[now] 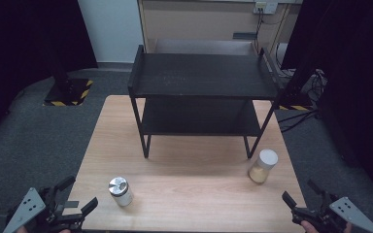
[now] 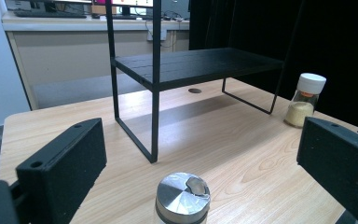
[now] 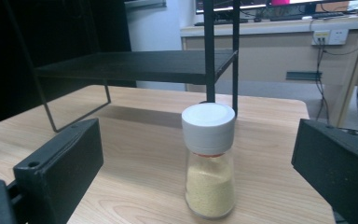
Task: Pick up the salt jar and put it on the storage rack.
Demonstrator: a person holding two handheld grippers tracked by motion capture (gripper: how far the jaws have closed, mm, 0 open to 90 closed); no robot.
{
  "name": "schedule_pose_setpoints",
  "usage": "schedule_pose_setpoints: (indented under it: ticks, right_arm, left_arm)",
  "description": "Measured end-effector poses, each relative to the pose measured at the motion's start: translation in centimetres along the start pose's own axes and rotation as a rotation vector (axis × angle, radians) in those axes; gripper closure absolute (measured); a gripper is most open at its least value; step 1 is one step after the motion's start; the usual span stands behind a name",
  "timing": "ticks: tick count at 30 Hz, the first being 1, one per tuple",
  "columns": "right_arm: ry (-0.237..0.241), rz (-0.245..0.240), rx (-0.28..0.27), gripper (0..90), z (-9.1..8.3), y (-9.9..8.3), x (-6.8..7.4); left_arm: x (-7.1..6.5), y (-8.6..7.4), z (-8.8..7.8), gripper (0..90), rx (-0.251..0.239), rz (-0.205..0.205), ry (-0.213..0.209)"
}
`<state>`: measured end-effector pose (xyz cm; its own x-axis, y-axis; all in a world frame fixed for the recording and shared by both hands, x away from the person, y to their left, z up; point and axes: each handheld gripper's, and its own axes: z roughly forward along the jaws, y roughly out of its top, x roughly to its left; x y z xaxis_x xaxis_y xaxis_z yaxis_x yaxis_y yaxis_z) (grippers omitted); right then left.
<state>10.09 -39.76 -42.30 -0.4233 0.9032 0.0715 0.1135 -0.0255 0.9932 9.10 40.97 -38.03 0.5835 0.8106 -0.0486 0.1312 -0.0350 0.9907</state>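
The left gripper point(image 1: 70, 196) hangs just off the near left corner of the table point(image 1: 184, 170), its jaws spread wide with nothing between them, angled in toward the tabletop. In the left gripper view its two black jaws rise at either side, level and low over the wood, and the steel-capped jar point(image 2: 182, 198) stands ahead in the gap, apart from both pads. The right gripper point(image 1: 301, 196) sits off the near right corner, jaws likewise wide apart and empty, pointing in and up the table. In the right gripper view the white-capped jar point(image 3: 209, 165) stands upright ahead of the jaws, between their lines but touched by neither. A hand shows under each gripper at the bottom edge of the high view, low and drawn back from the tabletop.

There are two jars and one rack. The steel-capped jar point(image 1: 120, 191) is near the front edge, left of the middle; its body is clear glass and its shiny lid has a dented or lifted flap. The white-capped jar point(image 1: 263, 165) stands by the right edge, just beside the rack's near right leg; it is clear glass with pale yellow grains filling the lower part and an orange ring under the cap. The rack point(image 1: 201, 77) is black, with two shelves, on the far half of the table.
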Motion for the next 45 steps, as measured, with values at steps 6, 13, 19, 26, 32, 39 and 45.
schedule_pose_setpoints:
  ticks: [6,13,19,26,32,39,45]
  right_arm:
    - [0.014,0.004,-0.003,1.1,-0.2,-0.2,0.1]
    - [0.025,-0.003,-0.002,0.8,-0.2,-0.4,0.0]
    - [0.031,-0.006,0.002,0.8,-0.2,-0.6,0.0]
    - [0.034,-0.007,0.002,0.8,-0.1,-0.8,-0.1]
    - [0.034,-0.015,0.013,1.2,0.0,-0.7,-0.1]
    - [0.035,-0.016,0.009,1.2,-0.1,-0.8,-0.1]
    - [0.035,-0.018,0.011,1.3,0.0,-0.8,-0.1]
  left_arm:
    - [-0.3,0.5,-0.3,0.0,0.016,0.015,-0.002]
    - [-0.2,0.8,-0.5,0.0,0.019,0.022,-0.009]
    - [-0.1,0.9,-1.0,0.0,0.022,0.030,-0.005]
    - [0.4,1.5,-1.7,0.0,0.036,0.055,-0.030]
    - [0.7,1.7,-2.2,0.0,0.031,0.051,-0.038]
    - [0.9,1.7,-2.5,0.0,0.038,0.050,-0.046]
    - [1.1,1.6,-2.5,0.0,0.047,0.053,-0.055]
